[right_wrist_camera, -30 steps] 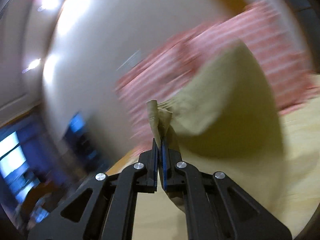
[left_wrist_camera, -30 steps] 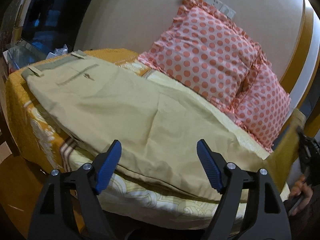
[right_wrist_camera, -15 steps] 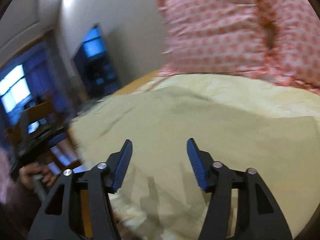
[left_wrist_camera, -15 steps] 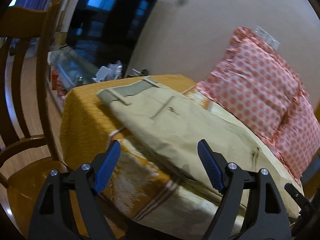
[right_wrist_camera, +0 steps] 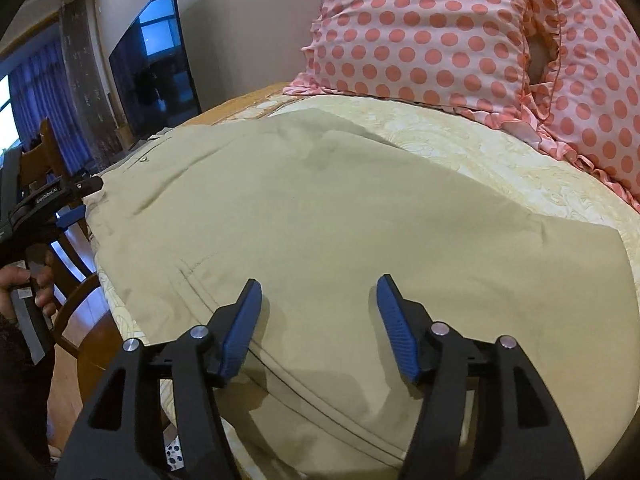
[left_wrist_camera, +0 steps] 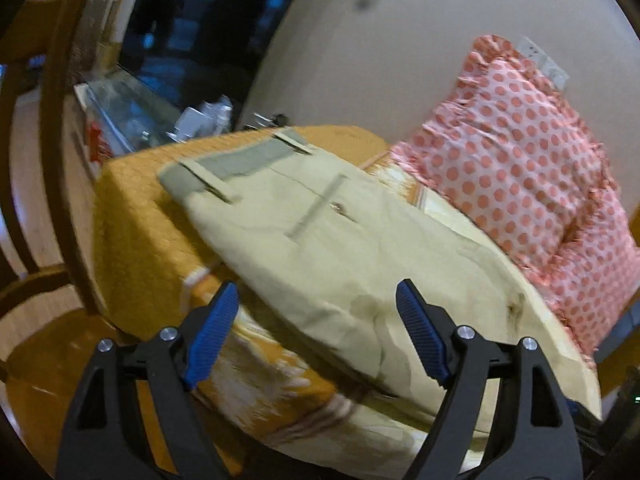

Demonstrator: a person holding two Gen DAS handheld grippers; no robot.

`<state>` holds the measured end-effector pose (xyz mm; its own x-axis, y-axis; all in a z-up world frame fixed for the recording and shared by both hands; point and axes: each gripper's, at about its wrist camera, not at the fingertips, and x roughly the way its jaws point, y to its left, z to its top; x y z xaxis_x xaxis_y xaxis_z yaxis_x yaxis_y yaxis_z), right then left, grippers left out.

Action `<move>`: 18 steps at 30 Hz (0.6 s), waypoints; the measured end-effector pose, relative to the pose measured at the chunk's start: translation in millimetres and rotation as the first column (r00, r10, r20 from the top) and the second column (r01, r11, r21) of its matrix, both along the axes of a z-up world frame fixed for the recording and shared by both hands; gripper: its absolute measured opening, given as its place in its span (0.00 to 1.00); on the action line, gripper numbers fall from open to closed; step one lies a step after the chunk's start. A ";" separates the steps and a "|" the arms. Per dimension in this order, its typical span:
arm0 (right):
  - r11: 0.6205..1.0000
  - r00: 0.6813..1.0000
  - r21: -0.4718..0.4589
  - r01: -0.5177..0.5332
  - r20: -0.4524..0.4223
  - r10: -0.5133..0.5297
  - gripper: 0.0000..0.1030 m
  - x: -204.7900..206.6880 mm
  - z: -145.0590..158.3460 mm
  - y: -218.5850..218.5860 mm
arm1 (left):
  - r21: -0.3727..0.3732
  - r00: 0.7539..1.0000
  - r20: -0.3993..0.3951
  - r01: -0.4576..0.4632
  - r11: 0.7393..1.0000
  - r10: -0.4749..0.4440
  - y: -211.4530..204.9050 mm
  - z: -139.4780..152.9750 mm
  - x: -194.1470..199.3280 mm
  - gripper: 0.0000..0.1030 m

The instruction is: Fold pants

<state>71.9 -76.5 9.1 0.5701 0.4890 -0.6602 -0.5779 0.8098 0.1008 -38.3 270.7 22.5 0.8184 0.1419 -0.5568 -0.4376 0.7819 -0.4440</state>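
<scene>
Khaki pants (left_wrist_camera: 320,256) lie flat on the bed, folded over, with the waistband (left_wrist_camera: 236,162) at the far left end. They fill the middle of the right wrist view (right_wrist_camera: 340,216). My left gripper (left_wrist_camera: 316,336) is open and empty, just above the pants' near edge. My right gripper (right_wrist_camera: 318,322) is open and empty, low over the folded cloth. The left gripper's body (right_wrist_camera: 44,200) shows at the left edge of the right wrist view, held in a hand.
The bed has a yellow-orange patterned cover (left_wrist_camera: 136,216). Pink polka-dot pillows (left_wrist_camera: 520,184) lean on the wall behind the pants (right_wrist_camera: 440,32). A wooden chair (left_wrist_camera: 48,200) stands left of the bed. A dark TV screen (right_wrist_camera: 156,64) and a cluttered stand (left_wrist_camera: 132,116) are beyond.
My right gripper let go of the pant leg, opened, and now hovers over the folded pants. My left gripper swung left toward the waistband end.
</scene>
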 end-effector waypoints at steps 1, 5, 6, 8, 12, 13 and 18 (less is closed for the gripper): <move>1.000 1.000 0.001 -0.001 -0.001 0.001 0.62 5.8 -0.2 1.3 | -0.017 1.000 0.010 0.023 1.000 -0.023 -3.7 -0.4 2.3 0.79; 1.000 1.000 0.010 -0.002 -0.004 0.002 0.63 4.4 0.1 1.5 | -0.081 0.998 0.045 0.045 0.996 -0.041 -8.9 -1.2 10.7 0.82; 1.000 1.000 0.013 -0.003 -0.004 0.003 0.64 4.3 0.1 1.2 | -0.135 0.997 0.069 0.048 0.990 -0.039 -5.0 -2.3 10.6 0.81; 1.000 1.000 0.017 -0.003 -0.005 0.003 0.64 3.6 0.0 1.5 | -0.271 0.992 0.129 0.046 0.962 -0.011 8.5 -6.7 7.6 0.76; 1.000 1.000 0.029 -0.005 -0.009 0.005 0.66 3.7 0.2 1.4 | -0.453 0.988 0.138 -0.006 0.891 0.076 38.6 -21.7 4.9 0.43; 0.999 1.000 0.035 -0.007 -0.010 0.007 0.67 3.2 0.3 0.5 | -0.484 0.987 0.127 -0.021 0.875 0.094 43.9 -25.8 4.5 0.34; 0.996 1.000 0.086 -0.008 -0.027 0.011 0.67 -0.3 0.5 -9.6 | -0.542 0.986 0.095 -0.064 0.838 0.137 55.6 -36.4 6.2 0.11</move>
